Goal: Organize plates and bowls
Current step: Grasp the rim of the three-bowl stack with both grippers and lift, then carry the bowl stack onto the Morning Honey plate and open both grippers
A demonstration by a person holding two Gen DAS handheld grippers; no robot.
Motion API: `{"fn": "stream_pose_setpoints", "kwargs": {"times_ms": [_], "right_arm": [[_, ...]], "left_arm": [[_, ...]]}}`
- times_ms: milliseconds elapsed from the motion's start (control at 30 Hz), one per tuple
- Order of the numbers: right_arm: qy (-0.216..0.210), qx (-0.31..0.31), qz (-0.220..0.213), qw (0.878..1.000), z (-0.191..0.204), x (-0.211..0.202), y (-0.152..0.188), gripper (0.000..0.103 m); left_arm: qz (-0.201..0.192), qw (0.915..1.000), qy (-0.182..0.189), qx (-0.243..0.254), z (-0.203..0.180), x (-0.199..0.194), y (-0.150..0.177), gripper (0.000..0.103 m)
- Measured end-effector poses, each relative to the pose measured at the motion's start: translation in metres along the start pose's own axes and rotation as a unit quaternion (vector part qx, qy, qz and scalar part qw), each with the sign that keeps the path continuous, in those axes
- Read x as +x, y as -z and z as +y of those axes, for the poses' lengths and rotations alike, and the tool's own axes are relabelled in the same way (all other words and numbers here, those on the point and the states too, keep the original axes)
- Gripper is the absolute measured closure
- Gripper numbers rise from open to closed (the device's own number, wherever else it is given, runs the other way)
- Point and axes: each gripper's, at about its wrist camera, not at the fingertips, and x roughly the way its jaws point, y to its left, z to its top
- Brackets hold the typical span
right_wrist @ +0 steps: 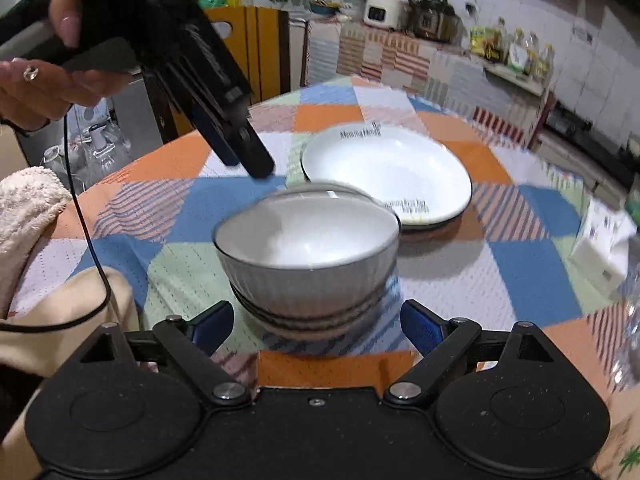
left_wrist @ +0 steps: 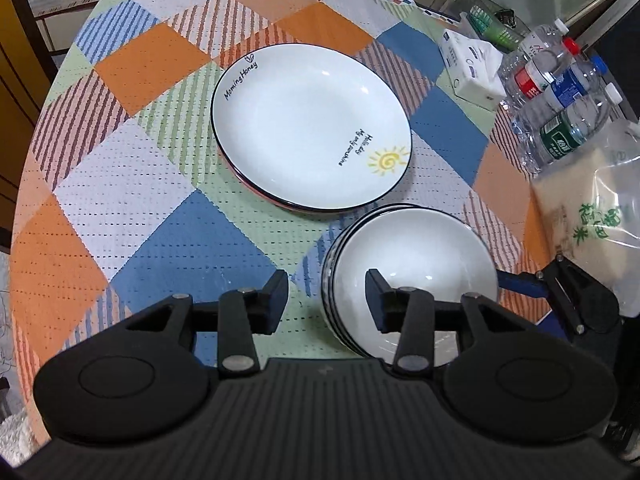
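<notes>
A stack of white plates (left_wrist: 310,124) with a dark rim and a sun drawing lies in the middle of the checked tablecloth (left_wrist: 132,184); it also shows in the right wrist view (right_wrist: 392,172). A stack of white ribbed bowls (left_wrist: 416,264) stands just in front of the plates, also seen in the right wrist view (right_wrist: 308,264). My left gripper (left_wrist: 327,300) is open above the bowls' left rim, one finger over the bowl, one outside. My right gripper (right_wrist: 316,328) is open and empty, just short of the bowl stack. The left gripper (right_wrist: 256,160) appears over the bowls there.
At the table's right edge stand several water bottles (left_wrist: 560,92), a white tissue box (left_wrist: 472,68) and a bag of rice (left_wrist: 592,208). A cable (right_wrist: 92,248) hangs at the left, beside a person's sleeve (right_wrist: 28,204).
</notes>
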Motion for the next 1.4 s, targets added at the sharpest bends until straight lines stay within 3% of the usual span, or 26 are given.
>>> {"fn": "stream_pose_setpoints", "kwargs": {"times_ms": [200, 333, 467, 700, 833, 1000, 1400], "right_arm": [[-0.028, 0.072, 0.043, 0.996, -0.017, 0.032, 0.014, 0.010], [-0.036, 0.068, 0.052, 0.996, -0.014, 0.051, 0.021, 0.010], [-0.049, 0.060, 0.045, 0.996, -0.010, 0.063, 0.025, 0.010], [-0.082, 0.067, -0.006, 0.994, -0.010, 0.070, 0.028, 0.010], [-0.075, 0.061, -0.019, 0.995, -0.007, 0.078, 0.027, 0.009], [-0.061, 0.053, -0.045, 0.996, -0.005, 0.084, 0.027, 0.007], [-0.014, 0.019, -0.068, 0.997, 0.007, 0.090, 0.028, 0.006]], "left_arm": [[-0.005, 0.9998, 0.018, -0.007, 0.006, 0.025, 0.013, 0.055], [-0.012, 0.9997, 0.022, -0.004, 0.008, 0.035, 0.019, 0.053], [-0.032, 0.9963, 0.079, -0.014, 0.012, 0.038, 0.026, 0.052], [-0.033, 0.9976, 0.061, -0.003, 0.007, 0.050, 0.033, 0.052], [-0.030, 0.9974, 0.065, -0.005, 0.009, 0.058, 0.038, 0.052], [-0.022, 0.9938, 0.098, -0.049, 0.016, 0.066, 0.041, 0.053], [-0.035, 0.9937, 0.090, -0.056, 0.015, 0.070, 0.045, 0.060]]}}
